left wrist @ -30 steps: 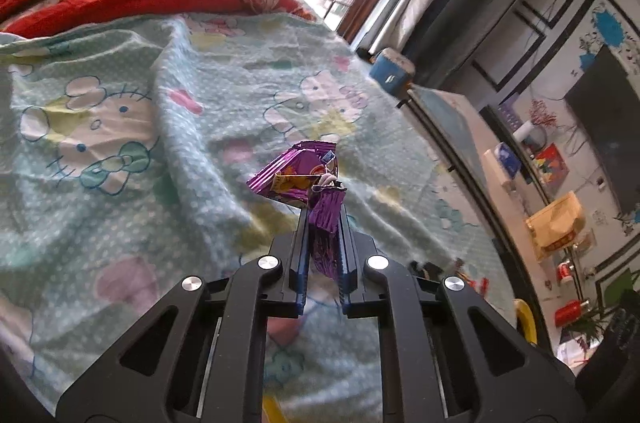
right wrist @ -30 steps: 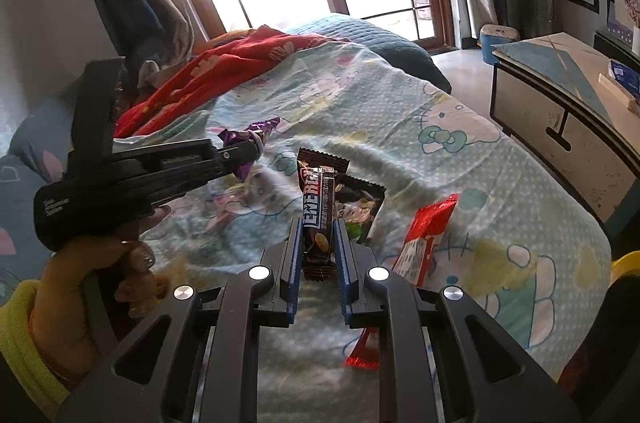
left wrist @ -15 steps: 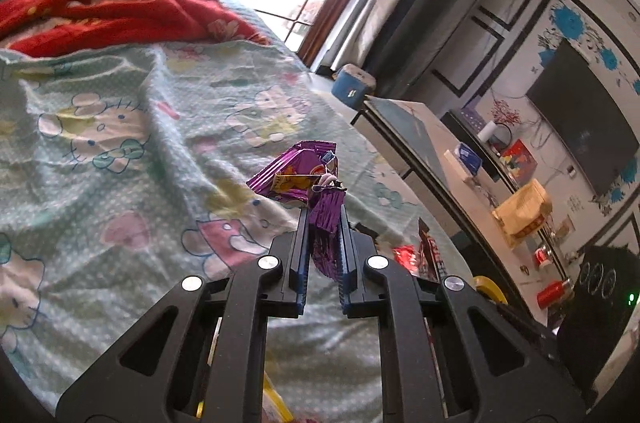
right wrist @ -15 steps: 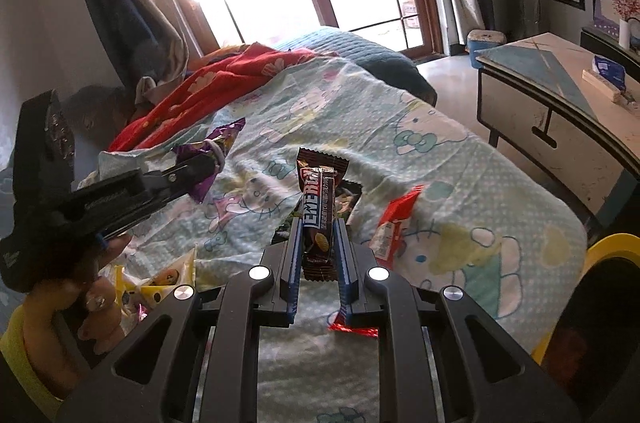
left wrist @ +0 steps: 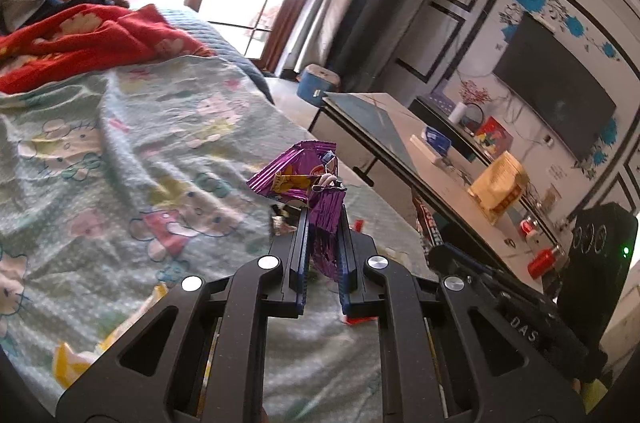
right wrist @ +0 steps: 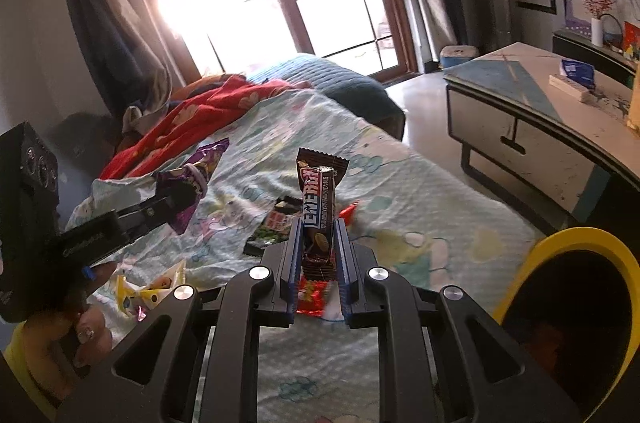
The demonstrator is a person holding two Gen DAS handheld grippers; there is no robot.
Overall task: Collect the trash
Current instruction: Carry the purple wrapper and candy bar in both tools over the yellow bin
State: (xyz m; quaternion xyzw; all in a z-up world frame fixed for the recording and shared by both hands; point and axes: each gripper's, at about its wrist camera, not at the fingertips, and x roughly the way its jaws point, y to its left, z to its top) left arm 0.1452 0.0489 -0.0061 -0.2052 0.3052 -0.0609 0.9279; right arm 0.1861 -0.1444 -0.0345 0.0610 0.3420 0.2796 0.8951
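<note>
My left gripper (left wrist: pixel 323 219) is shut on a crumpled purple snack wrapper (left wrist: pixel 298 175) and holds it above the bed. It also shows at the left of the right wrist view (right wrist: pixel 176 195) with the purple wrapper (right wrist: pixel 204 159). My right gripper (right wrist: pixel 318 227) is shut on a brown bar wrapper (right wrist: pixel 318 195) that stands upright between the fingers. On the cartoon-print bedsheet (right wrist: pixel 420 207) lie a red wrapper (right wrist: pixel 314 297), a dark green-and-black packet (right wrist: pixel 276 223) and a yellow wrapper (right wrist: pixel 148 293). A yellow-rimmed bin (right wrist: pixel 560 319) opens at the lower right.
A red blanket (right wrist: pixel 208 111) is bunched at the head of the bed. A low cabinet (right wrist: pixel 532 127) with small items stands to the right of the bed. A blue stool (left wrist: pixel 318 89) sits by the window. A TV (left wrist: pixel 556 95) hangs on the wall.
Both grippers have lifted and swung right with their wrappers still held. The yellow bin has come into view at the right gripper's lower right.
</note>
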